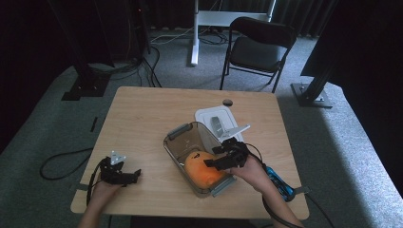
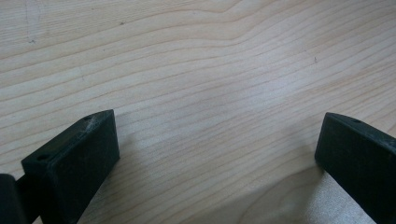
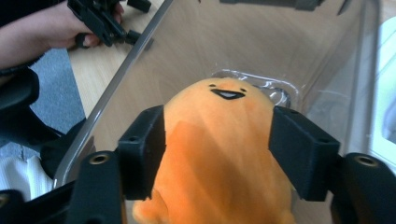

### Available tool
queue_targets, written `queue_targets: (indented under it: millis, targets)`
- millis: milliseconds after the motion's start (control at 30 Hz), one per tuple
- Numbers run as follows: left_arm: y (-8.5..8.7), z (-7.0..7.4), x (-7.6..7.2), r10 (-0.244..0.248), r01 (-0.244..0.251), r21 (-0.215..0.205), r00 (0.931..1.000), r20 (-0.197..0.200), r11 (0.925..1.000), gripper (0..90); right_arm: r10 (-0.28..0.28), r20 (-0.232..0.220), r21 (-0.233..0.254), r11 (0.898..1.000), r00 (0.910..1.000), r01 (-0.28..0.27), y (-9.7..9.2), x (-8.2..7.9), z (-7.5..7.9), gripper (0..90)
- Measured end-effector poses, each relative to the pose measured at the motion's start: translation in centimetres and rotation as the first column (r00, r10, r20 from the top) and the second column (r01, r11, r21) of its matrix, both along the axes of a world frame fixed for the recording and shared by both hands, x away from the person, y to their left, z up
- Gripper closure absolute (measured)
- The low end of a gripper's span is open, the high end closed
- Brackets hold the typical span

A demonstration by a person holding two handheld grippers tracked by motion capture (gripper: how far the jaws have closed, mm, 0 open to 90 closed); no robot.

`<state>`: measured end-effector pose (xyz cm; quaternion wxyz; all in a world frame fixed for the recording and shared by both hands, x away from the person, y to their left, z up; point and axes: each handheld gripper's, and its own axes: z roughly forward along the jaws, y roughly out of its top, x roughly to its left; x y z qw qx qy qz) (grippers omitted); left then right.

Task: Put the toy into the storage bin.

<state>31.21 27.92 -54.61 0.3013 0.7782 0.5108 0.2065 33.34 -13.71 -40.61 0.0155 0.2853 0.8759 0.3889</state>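
While straddling the orange plush toy [image 3: 219, 154] (inside the clear bin [image 3: 116, 74]), right gripper [image 3: 217, 149] jaws partly spread.

**Dim room, bright table**

In the high view the wooden table [image 1: 142, 114] is the brightest area, lit softly from above, while the surroundings fall to near black at the upper corners. A paler band of light crosses the carpet beyond the table's right edge. Detail is soft and grainy throughout. In the left gripper view the wood grain is sharp and evenly lit, with a grey shadow at the bottom. In the right gripper view the clear bin [image 3: 140, 51] shows faint glare along its wall, and the near black fingers [image 3: 140, 154] look slightly blurred.
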Motion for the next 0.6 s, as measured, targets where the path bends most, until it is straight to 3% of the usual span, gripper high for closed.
queue_targets:
  millis: [300, 600]
  targets:
    - [0.0, 0.0, 0.0, 0.000, 0.000, 0.000, 1.0000, 0.000, 1.0000, 0.1, -0.048, 0.040, 0.034, 0.998, 0.9980, 0.047, -1.9, -0.3, 0.9, 20.4]
    - [0.0, 0.0, 0.0, 0.000, 0.000, 0.000, 1.0000, 0.000, 1.0000, 0.1, -0.103, 0.049, 0.064, 0.993, 0.9934, 0.100, -3.6, -0.4, 1.2, 14.0]
